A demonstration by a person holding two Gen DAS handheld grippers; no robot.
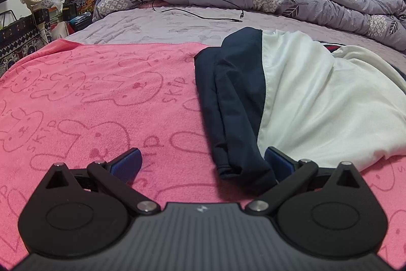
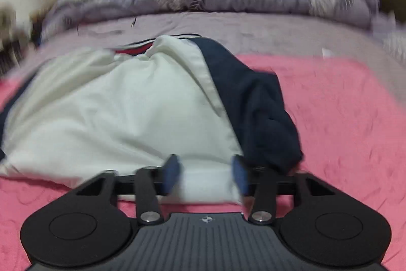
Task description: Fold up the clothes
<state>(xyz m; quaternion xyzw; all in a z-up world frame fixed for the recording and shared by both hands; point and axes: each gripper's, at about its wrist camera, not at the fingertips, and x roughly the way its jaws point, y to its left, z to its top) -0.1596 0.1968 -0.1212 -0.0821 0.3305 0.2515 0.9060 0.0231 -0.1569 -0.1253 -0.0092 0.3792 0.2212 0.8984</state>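
Item: white-and-navy garment (image 1: 299,98), lying partly doubled on a pink towel (image 1: 88,98) on the bed. Left tool (image 1: 203,161): wide, navy sleeve end between the fingers. Right tool (image 2: 205,172): wide, astride the white hem. Advice: grip both layers squarely before lifting.

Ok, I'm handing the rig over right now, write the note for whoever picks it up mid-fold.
Left tongs: open wide, empty, low over the pink towel, with the navy sleeve end lying between the fingers.
Right tongs: part open around the white hem of the garment, not clamped; view is blurred.
Garment lies on the towel on the bed, both navy sleeves seemingly folded over the white body.
Left: grip the hem, fold toward the collar, smooth.
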